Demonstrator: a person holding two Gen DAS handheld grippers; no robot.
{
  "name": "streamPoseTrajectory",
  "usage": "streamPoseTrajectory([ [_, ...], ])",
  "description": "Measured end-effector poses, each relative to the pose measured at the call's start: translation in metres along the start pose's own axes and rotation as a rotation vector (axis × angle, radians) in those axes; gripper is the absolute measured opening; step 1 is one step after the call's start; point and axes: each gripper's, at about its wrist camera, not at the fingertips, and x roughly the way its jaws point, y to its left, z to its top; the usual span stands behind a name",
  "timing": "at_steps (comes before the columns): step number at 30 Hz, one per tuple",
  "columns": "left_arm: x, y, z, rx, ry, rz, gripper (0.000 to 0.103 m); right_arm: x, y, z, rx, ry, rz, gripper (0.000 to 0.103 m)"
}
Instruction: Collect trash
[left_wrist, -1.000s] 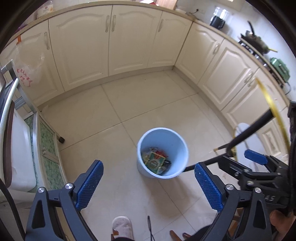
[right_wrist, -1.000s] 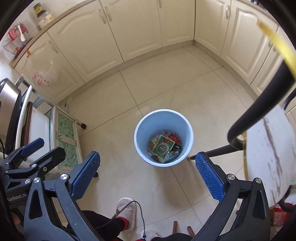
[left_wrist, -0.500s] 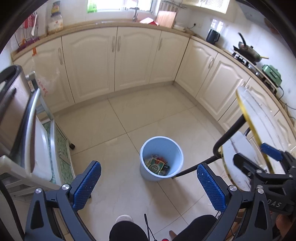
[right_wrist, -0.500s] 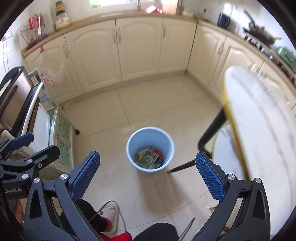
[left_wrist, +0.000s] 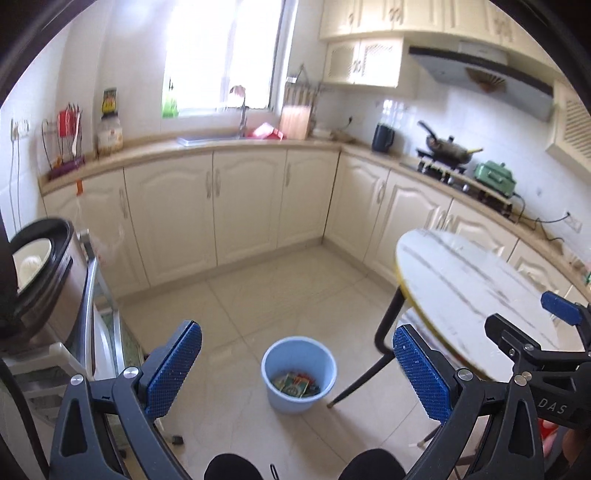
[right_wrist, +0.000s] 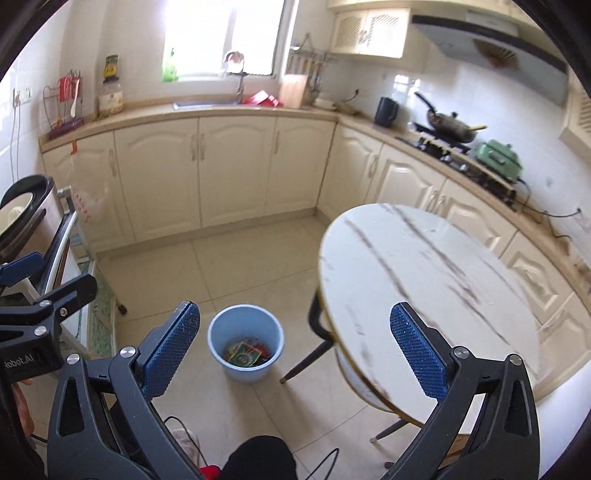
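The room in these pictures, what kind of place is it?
A home kitchen, most likely: a sink under the window, a pan on a stove, cream cabinets, and a blue bin holding trash.

Legible markings:

1. "DAS": white capitals on the black body of the right tool (left_wrist: 554, 384), seen at the right edge of the left wrist view; the word runs off its housing, only these letters show.
2. "obot.AI": white lettering on the black body of the left tool (right_wrist: 26, 363), seen at the left edge of the right wrist view; start cut off.

Wrappers in the blue bin (right_wrist: 245, 343) and the jar label (left_wrist: 109, 105) carry print too blurred to read.
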Motion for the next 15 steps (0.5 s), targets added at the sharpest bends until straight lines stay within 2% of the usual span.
streamPoseTrajectory([
  [3, -0.044, -0.013, -0.017, 0.028, -0.09, -0.016, 0.102, -0.032, -0.024, -0.005, 0.047, -0.046, -0.012, 0.103],
  [9, -0.113, -0.038, -0.055, 0.088, -0.218, -0.042, 0.102, -0.079, -0.065, -0.01, 0.12, -0.127, -0.027, 0.103],
  [15, -0.157, -0.045, -0.082, 0.134, -0.286, -0.06, 0.102, -0.11, -0.089, -0.01, 0.165, -0.206, -0.031, 0.103],
])
